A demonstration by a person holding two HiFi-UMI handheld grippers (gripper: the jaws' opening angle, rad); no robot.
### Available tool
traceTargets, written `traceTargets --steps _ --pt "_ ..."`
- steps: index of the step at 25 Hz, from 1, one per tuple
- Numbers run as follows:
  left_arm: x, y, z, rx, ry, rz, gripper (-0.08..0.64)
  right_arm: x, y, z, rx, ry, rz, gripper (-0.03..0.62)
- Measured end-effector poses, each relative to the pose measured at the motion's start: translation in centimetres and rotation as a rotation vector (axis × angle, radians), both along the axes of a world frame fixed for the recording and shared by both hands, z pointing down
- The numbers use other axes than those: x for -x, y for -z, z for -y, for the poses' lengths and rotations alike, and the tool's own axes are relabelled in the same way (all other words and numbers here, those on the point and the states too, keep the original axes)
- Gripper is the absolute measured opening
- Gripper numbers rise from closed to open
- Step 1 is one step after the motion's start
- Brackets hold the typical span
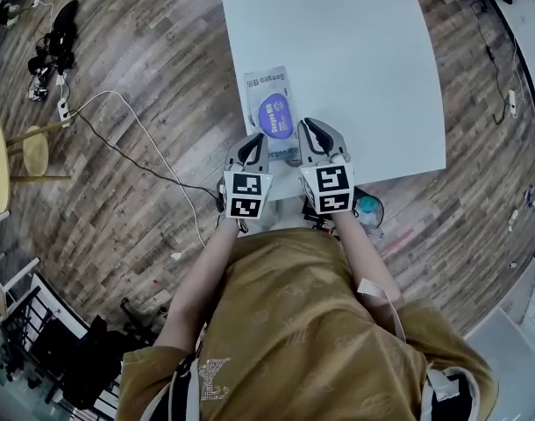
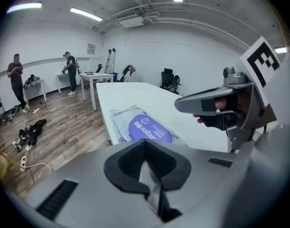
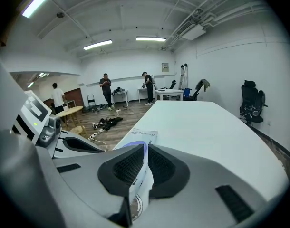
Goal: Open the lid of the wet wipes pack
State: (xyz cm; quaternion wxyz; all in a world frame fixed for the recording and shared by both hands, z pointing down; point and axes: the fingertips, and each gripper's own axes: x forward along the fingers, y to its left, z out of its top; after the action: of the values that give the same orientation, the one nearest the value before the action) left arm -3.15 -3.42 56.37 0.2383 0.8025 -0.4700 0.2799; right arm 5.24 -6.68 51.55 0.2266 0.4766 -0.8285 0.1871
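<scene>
right gripper [image 3: 145, 156] pinches the purple-and-white lid flap [image 3: 138, 189], barely lifted. left gripper [image 2: 146, 161] is clenched on a thin pale edge, probably of the wet wipes pack [image 1: 269, 103], mid-frame at the white table [image 1: 355, 60] edge. peeling it back remains.

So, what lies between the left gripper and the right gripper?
The near end of the wet wipes pack, with its purple lid, and nothing else; the head view shows this.
</scene>
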Motion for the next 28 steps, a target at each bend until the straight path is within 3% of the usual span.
traceTargets --steps 13,28 --pt "-0.5 -2.1 -0.9 0.104 -0.036 0.023 0.005 0.6 -1.4 0.4 0.05 0.004 -0.022 0.019" --pt "-0.4 -2.6 -0.8 0.139 -0.05 0.026 0.005 2.6 -4.5 1.1 0.26 -0.019 0.021 0.066"
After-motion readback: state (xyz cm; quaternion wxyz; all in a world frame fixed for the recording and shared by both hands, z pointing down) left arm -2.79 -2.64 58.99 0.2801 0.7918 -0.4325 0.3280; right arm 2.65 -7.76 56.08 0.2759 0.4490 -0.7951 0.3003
